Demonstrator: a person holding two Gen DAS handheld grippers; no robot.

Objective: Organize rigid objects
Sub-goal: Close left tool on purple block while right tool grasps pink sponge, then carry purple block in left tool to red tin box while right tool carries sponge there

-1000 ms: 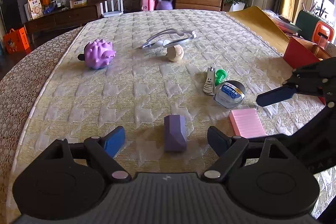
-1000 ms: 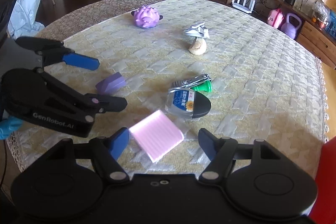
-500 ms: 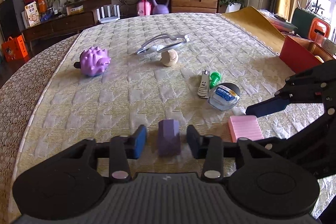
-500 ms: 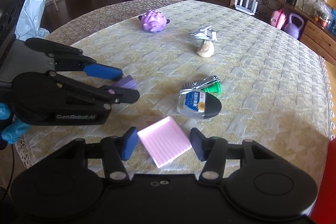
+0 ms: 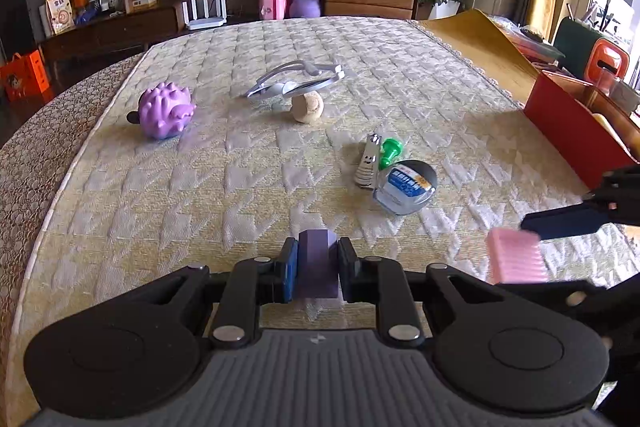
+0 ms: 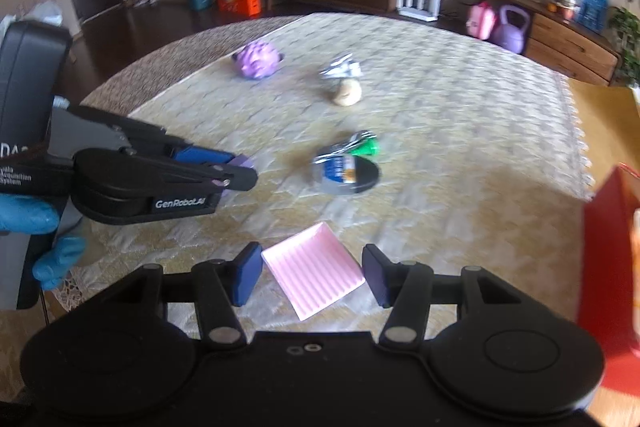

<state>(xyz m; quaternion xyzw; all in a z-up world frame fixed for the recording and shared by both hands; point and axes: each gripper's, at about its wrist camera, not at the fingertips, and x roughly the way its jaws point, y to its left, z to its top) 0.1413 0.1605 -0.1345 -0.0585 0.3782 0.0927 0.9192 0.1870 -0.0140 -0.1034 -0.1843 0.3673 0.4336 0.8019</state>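
Now that the left gripper (image 5: pixel 317 269) has closed from wide open onto the purple block (image 5: pixel 316 267), that grasp looks done. Right of the block, the right gripper (image 6: pixel 312 275) straddles the pink ridged pad (image 6: pixel 314 269), fingers not yet clamped (red box (image 5: pixel 576 135) further right, likely destination).

Only clear text we can read is "GenRobot.AI", white letters on the black body of the left gripper (image 6: pixel 234 173) in the right wrist view. Further back on its handle there's a white print ending in "Acquisition System", rest cut off. The round tape tin (image 5: pixel 406 187) has a blue label w/ white characters, too small to read imo.
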